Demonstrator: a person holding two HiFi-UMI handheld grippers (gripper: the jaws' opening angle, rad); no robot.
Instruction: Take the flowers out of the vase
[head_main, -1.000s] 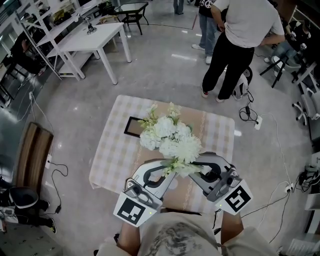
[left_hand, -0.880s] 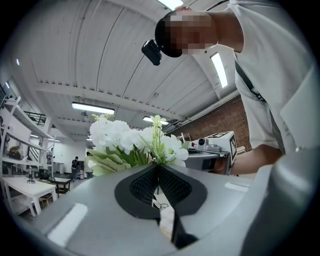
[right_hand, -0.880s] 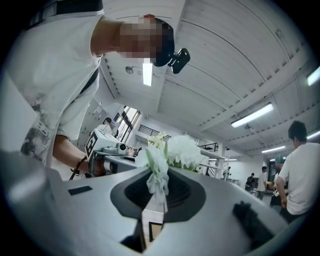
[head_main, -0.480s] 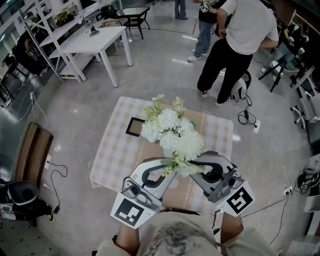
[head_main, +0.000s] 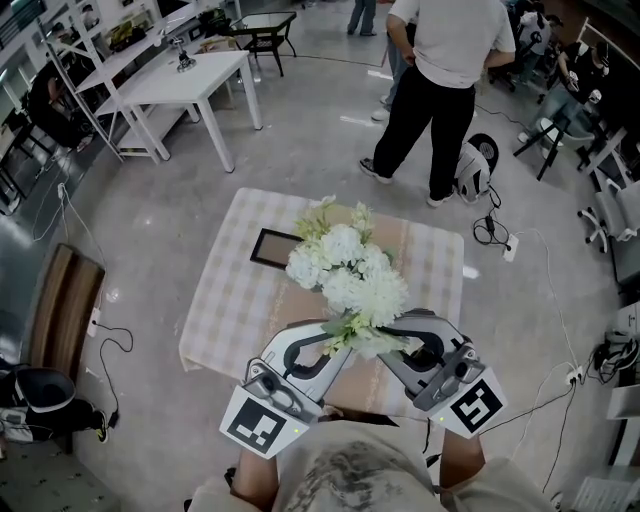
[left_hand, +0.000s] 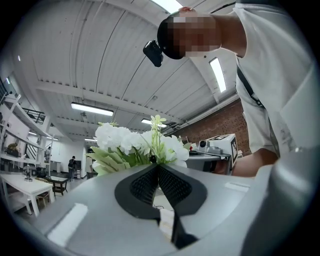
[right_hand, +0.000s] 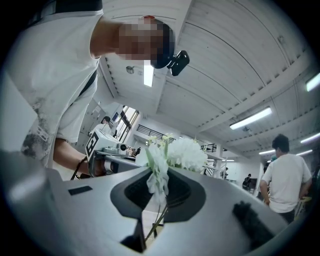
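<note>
A bunch of white flowers (head_main: 350, 275) with green leaves hangs above the checked table (head_main: 225, 310). My right gripper (head_main: 392, 335) is shut on its thin green stems (right_hand: 156, 220), which run down between the pads; the blooms (right_hand: 186, 152) rise past the tip. My left gripper (head_main: 337, 345) comes in from the other side with its jaws shut, pad against pad. Its tip (left_hand: 155, 166) sits at the leaves under the flowers (left_hand: 132, 145), and no stem shows between the pads. No vase is in view; the bunch hides the table beneath it.
A flat black frame (head_main: 272, 246) lies on the cloth to the left of the bunch. A person (head_main: 440, 90) stands on the floor beyond the table. White tables (head_main: 190, 75) and shelving stand at the far left, chairs and cables at the right.
Both grippers and the bunch have moved a little up and right, uncovering more of the black frame. The person beyond the table has stepped to the left.
</note>
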